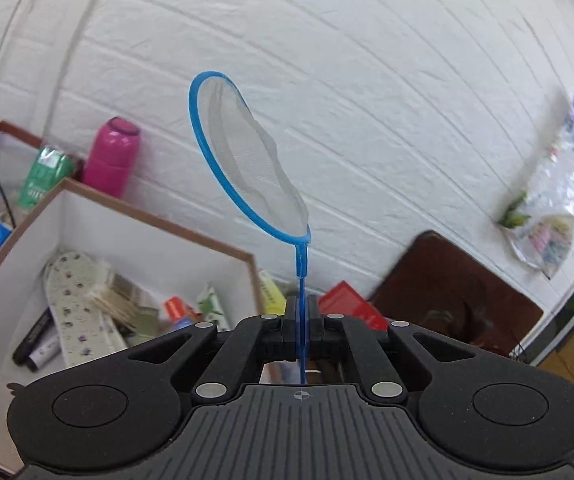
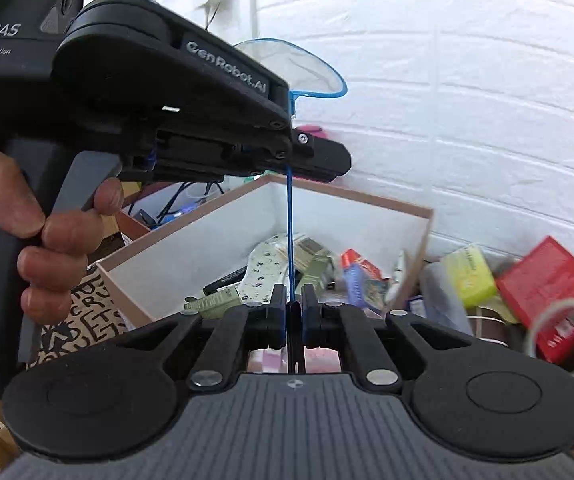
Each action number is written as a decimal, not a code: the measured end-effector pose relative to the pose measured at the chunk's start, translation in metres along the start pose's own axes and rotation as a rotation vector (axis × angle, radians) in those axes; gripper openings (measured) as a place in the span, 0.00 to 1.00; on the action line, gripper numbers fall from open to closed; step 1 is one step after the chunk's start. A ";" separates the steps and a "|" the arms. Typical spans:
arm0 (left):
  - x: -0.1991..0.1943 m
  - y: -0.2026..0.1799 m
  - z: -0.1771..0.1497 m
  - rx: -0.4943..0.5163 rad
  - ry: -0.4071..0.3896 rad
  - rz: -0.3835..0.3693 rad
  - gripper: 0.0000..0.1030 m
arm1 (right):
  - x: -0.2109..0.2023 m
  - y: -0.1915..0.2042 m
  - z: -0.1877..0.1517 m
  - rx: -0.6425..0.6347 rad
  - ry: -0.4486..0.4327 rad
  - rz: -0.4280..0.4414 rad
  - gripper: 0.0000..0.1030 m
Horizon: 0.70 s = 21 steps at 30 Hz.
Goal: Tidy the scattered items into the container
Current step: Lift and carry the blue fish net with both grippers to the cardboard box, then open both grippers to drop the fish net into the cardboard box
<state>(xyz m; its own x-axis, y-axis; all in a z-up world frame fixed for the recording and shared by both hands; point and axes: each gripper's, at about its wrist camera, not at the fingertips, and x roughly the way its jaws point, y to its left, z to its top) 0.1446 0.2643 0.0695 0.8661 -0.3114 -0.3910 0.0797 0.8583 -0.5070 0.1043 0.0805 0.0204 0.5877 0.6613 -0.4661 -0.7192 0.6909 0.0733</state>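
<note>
A small blue fishing net (image 1: 247, 160) with white mesh stands upright, its thin handle clamped in my left gripper (image 1: 302, 320). In the right wrist view the net hoop (image 2: 307, 68) sits above the left gripper body (image 2: 167, 92), and the blue handle (image 2: 290, 232) runs down into my right gripper (image 2: 295, 304), which is shut on its lower end. Behind is the white box with a brown rim (image 1: 147, 220), also in the right wrist view (image 2: 367, 200). It holds a patterned insole (image 1: 75, 304), markers (image 1: 35, 340) and small packets.
A pink bottle (image 1: 113, 156) and a green packet (image 1: 45, 176) stand behind the box. A red box (image 2: 551, 292), a yellow-green packet (image 2: 473, 276) and a tape roll (image 2: 563, 336) lie right of the box. A white brick wall is behind.
</note>
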 end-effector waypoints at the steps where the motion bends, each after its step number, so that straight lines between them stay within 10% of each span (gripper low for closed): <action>1: 0.005 0.009 0.000 -0.016 0.004 0.006 0.00 | 0.008 0.000 0.001 0.000 0.013 0.004 0.08; 5: 0.024 0.043 -0.002 -0.074 0.032 0.022 0.00 | 0.041 0.000 -0.001 0.005 0.066 0.014 0.08; 7: 0.031 0.053 -0.003 -0.083 0.059 0.050 0.25 | 0.053 -0.002 -0.003 0.005 0.084 0.011 0.08; 9: 0.037 0.059 -0.004 -0.095 0.096 0.092 0.76 | 0.058 -0.001 -0.005 -0.002 0.101 0.003 0.08; 11: 0.035 0.064 -0.006 -0.118 0.092 0.127 1.00 | 0.060 0.000 -0.007 -0.013 0.109 -0.008 0.34; 13: 0.031 0.067 -0.008 -0.123 0.064 0.140 1.00 | 0.060 0.001 -0.009 -0.020 0.085 -0.035 0.69; 21: 0.021 0.066 -0.012 -0.133 0.094 0.188 1.00 | 0.045 0.002 -0.013 -0.017 0.050 -0.044 0.86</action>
<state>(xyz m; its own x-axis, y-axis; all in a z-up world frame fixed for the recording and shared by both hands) 0.1626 0.3097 0.0186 0.8095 -0.1928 -0.5546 -0.1500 0.8453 -0.5128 0.1250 0.1079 -0.0119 0.6000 0.6149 -0.5117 -0.6998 0.7134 0.0366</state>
